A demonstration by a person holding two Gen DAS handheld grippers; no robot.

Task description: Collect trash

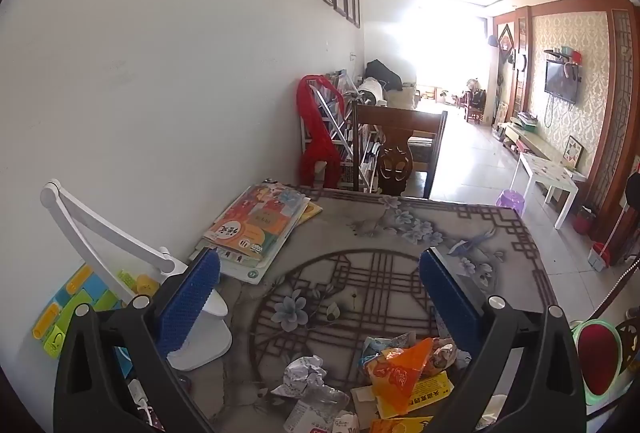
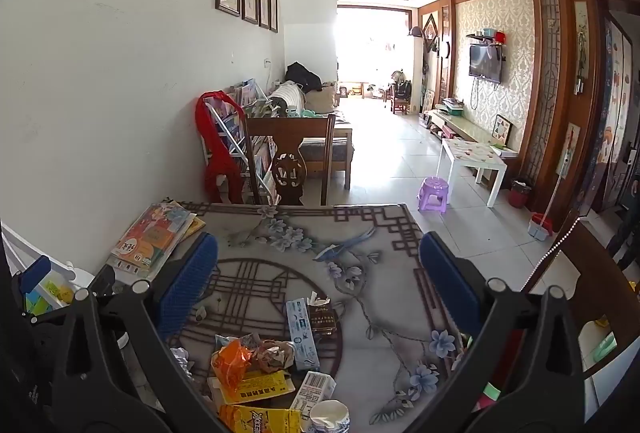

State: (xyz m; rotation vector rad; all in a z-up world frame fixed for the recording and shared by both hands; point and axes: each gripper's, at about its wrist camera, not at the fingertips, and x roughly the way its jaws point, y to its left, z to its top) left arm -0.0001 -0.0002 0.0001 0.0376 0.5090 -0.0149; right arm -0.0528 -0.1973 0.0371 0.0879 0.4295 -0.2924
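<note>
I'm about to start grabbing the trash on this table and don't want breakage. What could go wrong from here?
The paper cup sits against the wrapper pile; grabbing a wrapper might tip it. The white lamp base lies close beside the left gripper, so a wide sweep could knock it. Schoolbooks nearby could be mistaken for trash.

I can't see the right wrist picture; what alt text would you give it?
Open blue-padded tongs hover over a pile of trash on a grey flower-patterned table: an orange crinkled wrapper, yellow flattened cartons and a pale blue box. A stack of colourful books lies at the left.
</note>
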